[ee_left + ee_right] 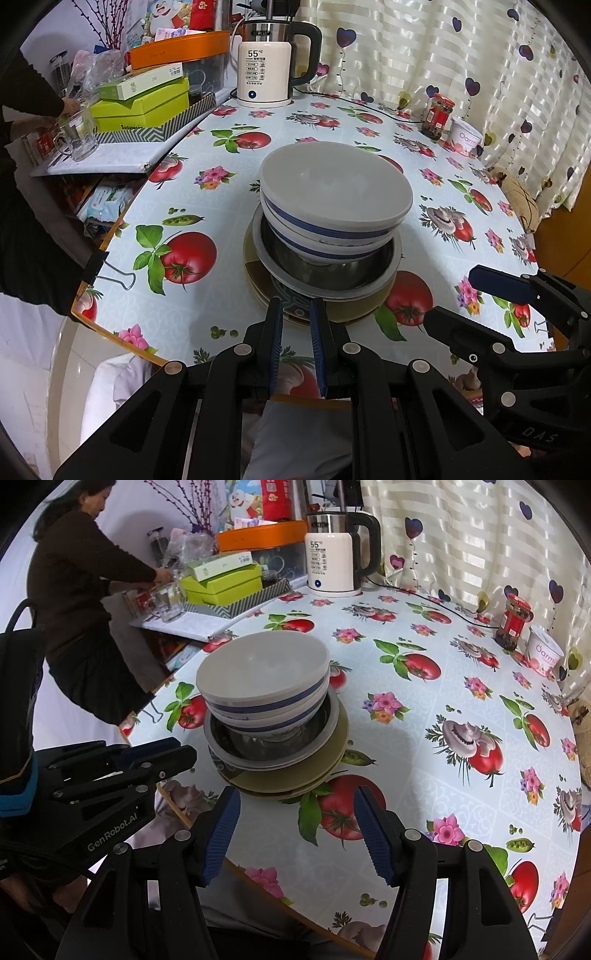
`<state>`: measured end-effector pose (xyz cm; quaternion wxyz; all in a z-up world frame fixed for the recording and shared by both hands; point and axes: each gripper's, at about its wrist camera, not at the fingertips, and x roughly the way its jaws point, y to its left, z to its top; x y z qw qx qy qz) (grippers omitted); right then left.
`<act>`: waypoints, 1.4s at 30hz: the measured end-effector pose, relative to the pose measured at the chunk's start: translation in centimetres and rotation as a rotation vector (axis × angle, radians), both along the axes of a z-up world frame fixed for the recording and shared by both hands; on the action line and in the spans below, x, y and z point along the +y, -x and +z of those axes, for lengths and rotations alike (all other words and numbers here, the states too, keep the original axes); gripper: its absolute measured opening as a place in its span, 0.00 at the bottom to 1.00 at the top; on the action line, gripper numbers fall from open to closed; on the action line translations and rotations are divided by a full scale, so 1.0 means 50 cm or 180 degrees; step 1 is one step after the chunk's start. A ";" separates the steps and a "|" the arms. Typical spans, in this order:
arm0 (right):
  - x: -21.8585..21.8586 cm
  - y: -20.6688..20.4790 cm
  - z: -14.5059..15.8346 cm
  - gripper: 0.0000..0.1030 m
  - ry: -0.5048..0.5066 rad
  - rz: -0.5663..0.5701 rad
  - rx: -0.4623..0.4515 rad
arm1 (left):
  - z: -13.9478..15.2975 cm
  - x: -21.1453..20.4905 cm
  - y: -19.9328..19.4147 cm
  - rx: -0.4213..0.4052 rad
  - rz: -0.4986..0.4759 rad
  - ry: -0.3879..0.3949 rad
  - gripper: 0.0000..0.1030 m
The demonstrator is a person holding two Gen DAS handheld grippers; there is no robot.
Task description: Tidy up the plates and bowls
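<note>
Tomato-print cloth covers the desk; near its front edge the stack stands upright, bowls nested mouths-up on plates to save room. Left gripper sits nearly closed, holding nothing. From the other side, right gripper gapes empty before it.

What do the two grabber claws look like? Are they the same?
Yes, they match. The left gripper and right gripper are both black plastic frames with cut-out holes and round silver screws. Their fingers wear blue ridged pads. White lettering on the left gripper's side reads GenRobot.AI. The other shows "DAS".
</note>
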<state>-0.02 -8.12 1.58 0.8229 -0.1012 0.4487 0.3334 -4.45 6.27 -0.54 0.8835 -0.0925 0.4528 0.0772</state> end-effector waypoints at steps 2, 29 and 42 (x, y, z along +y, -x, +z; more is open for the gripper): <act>0.000 0.000 0.000 0.63 0.0002 0.0006 0.0000 | -0.001 -0.001 0.000 0.0000 0.0001 0.0002 0.15; 0.003 0.004 0.001 0.64 0.0011 0.0015 -0.0001 | -0.001 -0.005 0.001 0.0013 -0.0011 -0.0018 0.15; 0.005 0.006 0.001 0.64 0.0012 0.0013 -0.0002 | -0.002 -0.006 0.003 0.0020 -0.0016 -0.0023 0.15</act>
